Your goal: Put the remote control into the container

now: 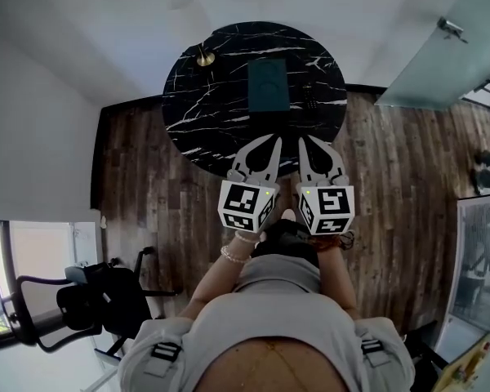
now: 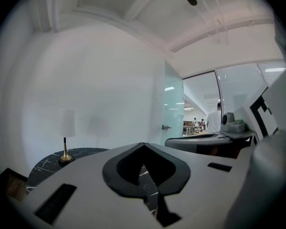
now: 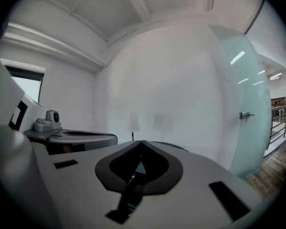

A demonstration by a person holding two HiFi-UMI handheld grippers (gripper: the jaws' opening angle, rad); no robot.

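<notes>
Left gripper (image 1: pixel 274 140) and right gripper (image 1: pixel 303 140), both closed and empty, hang side by side over the desk's (image 1: pixel 204 113) near edge. Container (image 1: pixel 268 84) sits mid-desk, remote (image 1: pixel 309 96) just right of it.

I'm in an office lounge. Around me are a wood-plank floor (image 1: pixel 408 170), a frosted glass door (image 3: pixel 248 109), and glazed partitions (image 2: pixel 240 87) with people (image 2: pixel 213 120) beyond.

The left gripper (image 2: pixel 143 146) has its jaws together with nothing between them. Beyond lies a black table (image 2: pixel 43 165), where a lamp (image 2: pixel 65 157) stands.
</notes>
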